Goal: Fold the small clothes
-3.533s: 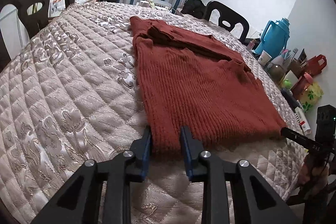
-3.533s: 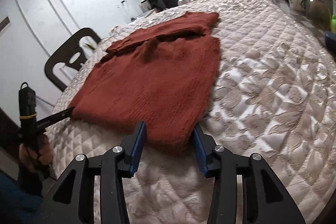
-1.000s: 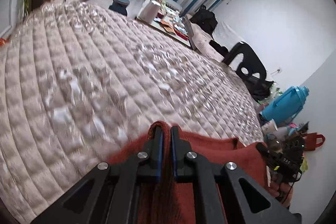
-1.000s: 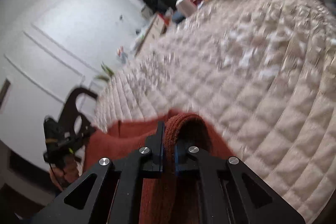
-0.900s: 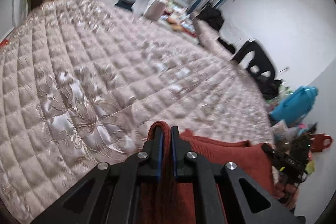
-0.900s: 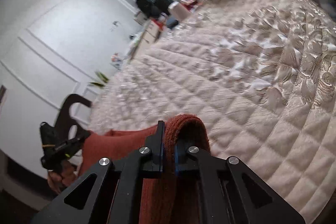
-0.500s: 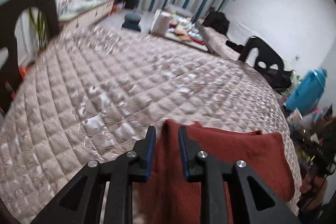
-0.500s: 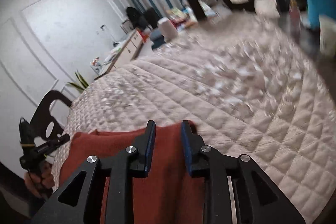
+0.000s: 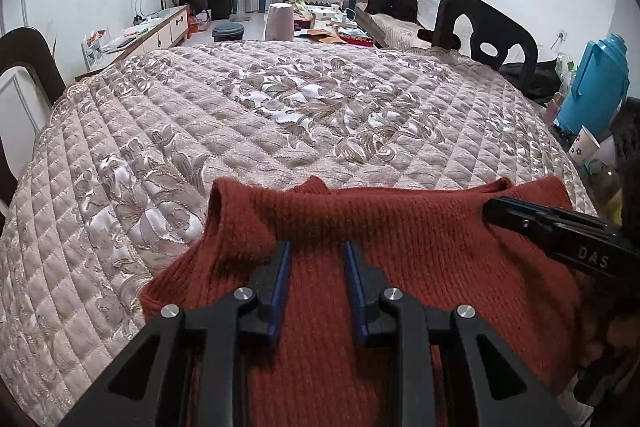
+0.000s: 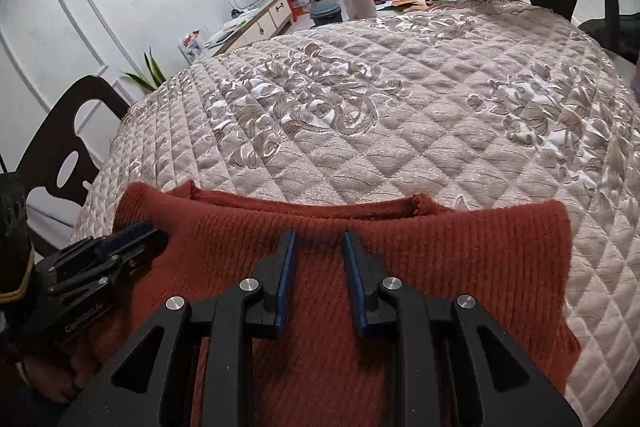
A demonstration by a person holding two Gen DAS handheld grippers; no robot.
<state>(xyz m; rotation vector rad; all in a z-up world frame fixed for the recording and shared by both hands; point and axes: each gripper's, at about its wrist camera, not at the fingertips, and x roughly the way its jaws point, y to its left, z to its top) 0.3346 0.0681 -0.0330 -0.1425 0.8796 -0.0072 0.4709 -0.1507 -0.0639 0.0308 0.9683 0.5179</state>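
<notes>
A rust-red knitted sweater (image 9: 420, 239) lies folded in half on the quilted table cover, its doubled edge facing away from me. In the left wrist view my left gripper (image 9: 317, 247) hovers just over the knit, its jaws opening, with nothing pinched between them. My right gripper (image 9: 494, 209) comes in from the right over the sweater's far right corner. In the right wrist view the sweater (image 10: 440, 247) fills the lower frame, and my right gripper (image 10: 319, 235) stands open above it, pads clear of the cloth. My left gripper (image 10: 136, 231) shows at the left edge.
The beige quilted cover (image 9: 280, 115) spreads over the round table beyond the sweater. Dark chairs (image 9: 484, 27) (image 10: 60, 147) stand around it. A blue thermos (image 9: 596, 83) and paper cups (image 9: 584, 147) crowd the right rim. A person's hand (image 10: 44, 379) holds the left tool.
Both grippers were shut on the sweater's edge and carried it across. They have since let go, their jaws have parted, and the folded edge lies flat on the sweater.
</notes>
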